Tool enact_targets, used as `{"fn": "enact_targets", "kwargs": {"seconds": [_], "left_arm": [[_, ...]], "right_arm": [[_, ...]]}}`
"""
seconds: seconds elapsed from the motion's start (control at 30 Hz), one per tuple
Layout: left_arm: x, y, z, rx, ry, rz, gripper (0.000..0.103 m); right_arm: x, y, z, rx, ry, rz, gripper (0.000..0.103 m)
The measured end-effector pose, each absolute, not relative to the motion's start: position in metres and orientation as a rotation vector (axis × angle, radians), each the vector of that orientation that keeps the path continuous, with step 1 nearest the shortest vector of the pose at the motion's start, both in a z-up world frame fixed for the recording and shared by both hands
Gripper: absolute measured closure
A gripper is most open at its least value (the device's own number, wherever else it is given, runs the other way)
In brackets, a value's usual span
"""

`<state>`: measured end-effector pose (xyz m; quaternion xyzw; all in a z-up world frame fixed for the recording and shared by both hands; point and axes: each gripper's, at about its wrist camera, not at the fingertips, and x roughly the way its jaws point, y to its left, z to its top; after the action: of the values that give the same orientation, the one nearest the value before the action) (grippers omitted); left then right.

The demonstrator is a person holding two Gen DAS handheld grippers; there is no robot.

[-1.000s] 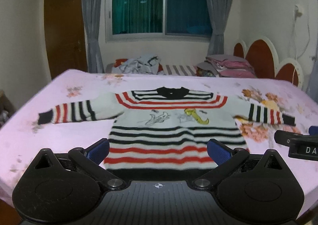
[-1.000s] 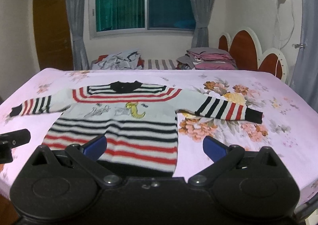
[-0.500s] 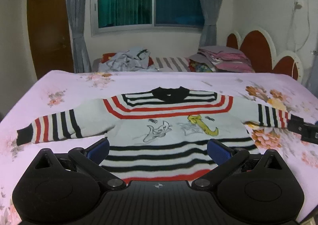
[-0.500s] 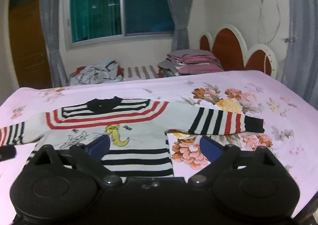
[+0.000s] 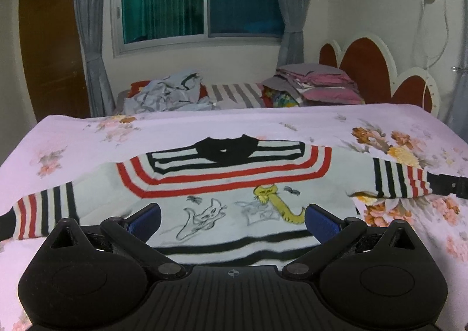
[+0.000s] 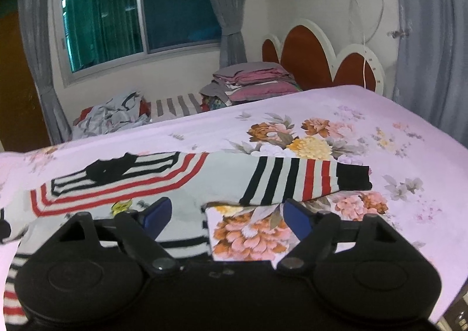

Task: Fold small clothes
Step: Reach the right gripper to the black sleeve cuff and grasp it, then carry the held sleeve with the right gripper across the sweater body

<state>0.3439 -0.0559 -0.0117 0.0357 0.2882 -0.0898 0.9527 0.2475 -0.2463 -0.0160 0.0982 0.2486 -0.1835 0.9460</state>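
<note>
I see a bed with a pink floral sheet [image 5: 204, 126] filling most of both views, its red and white headboard [image 6: 310, 58] against the far wall. Beyond the bed's far edge there is a second surface carrying a crumpled pile of pale clothes [image 5: 169, 94] and a neat stack of folded pink and grey items [image 6: 254, 82].

The task's item, a small striped sweater [image 5: 234, 184], lies flat and face up on the sheet, black collar [image 5: 225, 149] toward the window, both sleeves spread outward. Its chest carries cartoon drawings, one in yellow. The right sleeve [image 6: 292, 181] ends in a black cuff [image 6: 354, 177] resting on the flower print; the left sleeve [image 5: 44, 208] reaches the left edge of the left wrist view.

My left gripper [image 5: 232, 219] sits over the sweater's chest, its blue pads [image 5: 146, 219] wide apart and nothing between them that they press on; only the cloth lies beneath.

My right gripper [image 6: 226, 214] is above the sweater's right side seam, just under the right sleeve. Its jaws are closing but remain well apart, with the garment edge and bare sheet showing between the pads [image 6: 158, 211], neither pad touching cloth that I can confirm.
</note>
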Motion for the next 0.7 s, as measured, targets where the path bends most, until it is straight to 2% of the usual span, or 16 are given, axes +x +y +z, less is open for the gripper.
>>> {"fn": "enact_targets", "kwargs": {"seconds": [0.17, 0.33, 0.7], "left_arm": [[0.373, -0.085, -0.016, 0.073, 0.605, -0.184, 0.0], [0.412, -0.127, -0.034, 0.079, 0.627, -0.165, 0.0], [0.463, -0.207, -0.08, 0.178, 0.766, -0.166, 0.0]], "right_arm": [[0.273, -0.297, -0.025, 0.269, 0.502, -0.39, 0.032], [0.295, -0.37, -0.05, 0.395, 0.529, -0.415, 0.06], [0.313, -0.504, -0.136, 0.734, 0.584, -0.539, 0.06]]}}
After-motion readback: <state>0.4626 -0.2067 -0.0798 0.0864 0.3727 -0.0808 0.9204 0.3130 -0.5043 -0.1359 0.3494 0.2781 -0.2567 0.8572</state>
